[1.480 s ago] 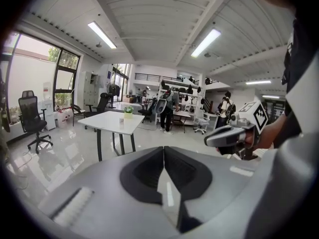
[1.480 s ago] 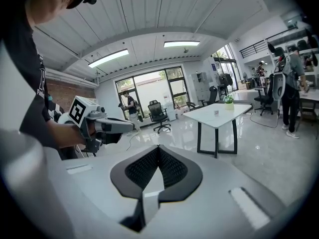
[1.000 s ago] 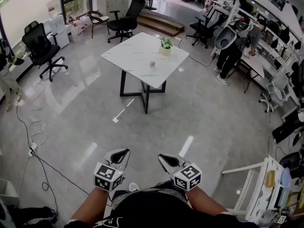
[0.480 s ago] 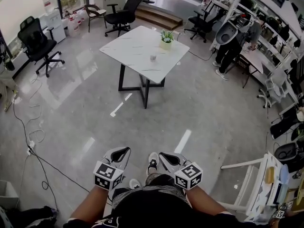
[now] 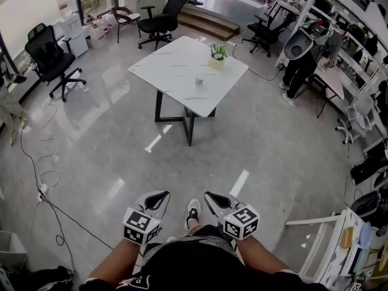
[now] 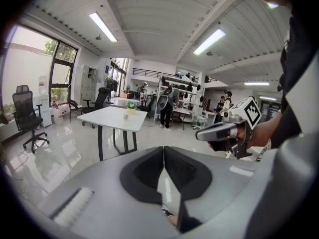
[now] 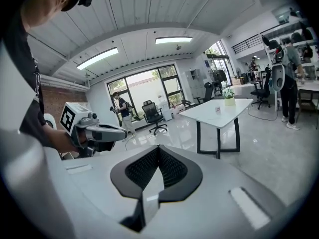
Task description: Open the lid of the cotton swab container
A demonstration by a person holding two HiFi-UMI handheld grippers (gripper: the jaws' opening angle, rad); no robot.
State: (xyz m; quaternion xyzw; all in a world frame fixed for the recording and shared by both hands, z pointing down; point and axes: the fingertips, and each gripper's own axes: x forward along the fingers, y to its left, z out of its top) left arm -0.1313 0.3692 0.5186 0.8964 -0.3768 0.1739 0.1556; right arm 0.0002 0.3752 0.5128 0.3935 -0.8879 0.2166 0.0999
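It's an open-plan office that doubles as a lab (more workshop than boardroom): a polished grey floor [image 5: 109, 120], black swivel chairs [image 5: 48, 50], one white surface [image 5: 176, 68] standing alone in the middle, racks [image 5: 357, 53] crowded with equipment along the right side with a person [image 5: 301, 53] standing at them, tall windows [image 6: 62, 76] on the left, strip lights [image 6: 103, 26] running across the ceiling [image 6: 159, 14].

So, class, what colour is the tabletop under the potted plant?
White, faintly marbled tabletop; the head view shows it best.

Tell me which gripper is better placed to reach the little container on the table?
Right gripper, only just: it and the left gripper are shut, empty, far from the table, but the container sits slightly toward its side.
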